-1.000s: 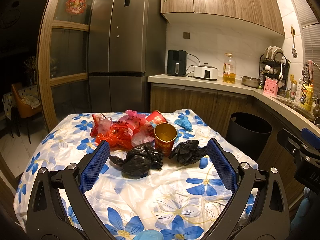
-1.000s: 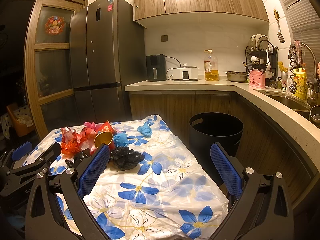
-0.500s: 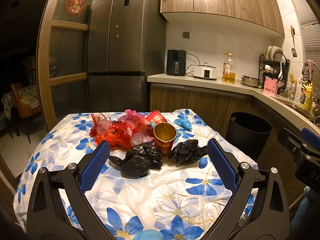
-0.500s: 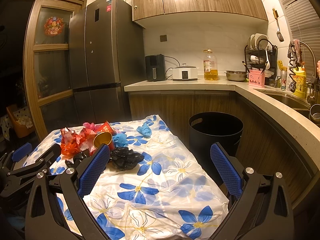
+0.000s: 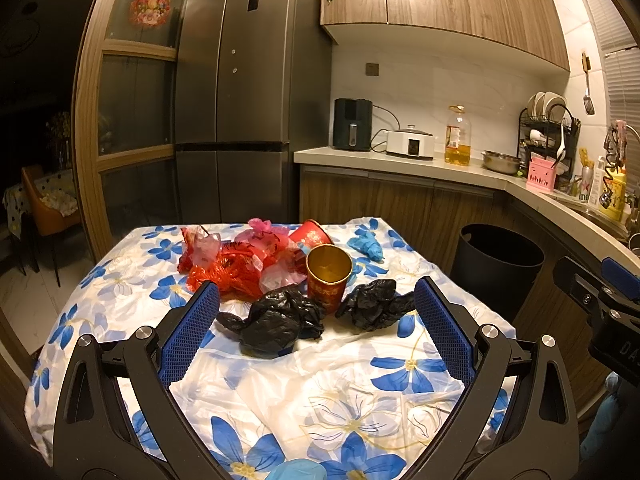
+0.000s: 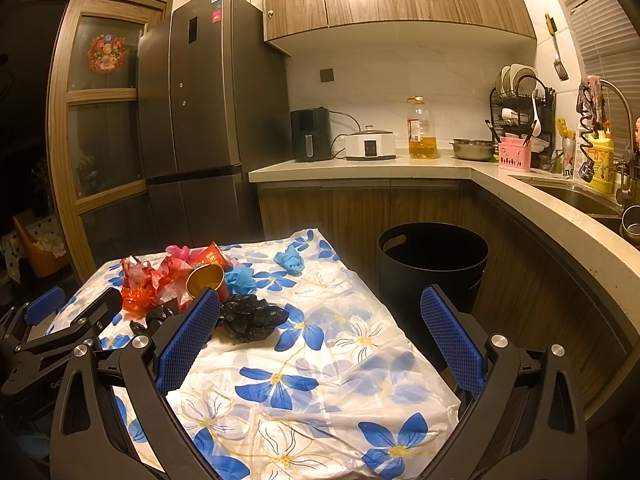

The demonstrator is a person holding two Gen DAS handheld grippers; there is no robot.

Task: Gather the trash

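Nothing binned yet; trash pile (image 5: 256, 264) on counter (image 5: 360, 392), bin (image 5: 496, 268) at 2 o'clock; both grippers' fingers wide, empty.

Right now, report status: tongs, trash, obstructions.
Left tongs open, empty. Right tongs open, empty. Black bags, red cup on the table; bin beside it. Nothing blocking.

Both the left gripper (image 5: 316, 328) and the right gripper (image 6: 320, 332) have black frames with silver screws. Their fingers (image 5: 191, 340) carry blue dimpled pads (possibly rubber).
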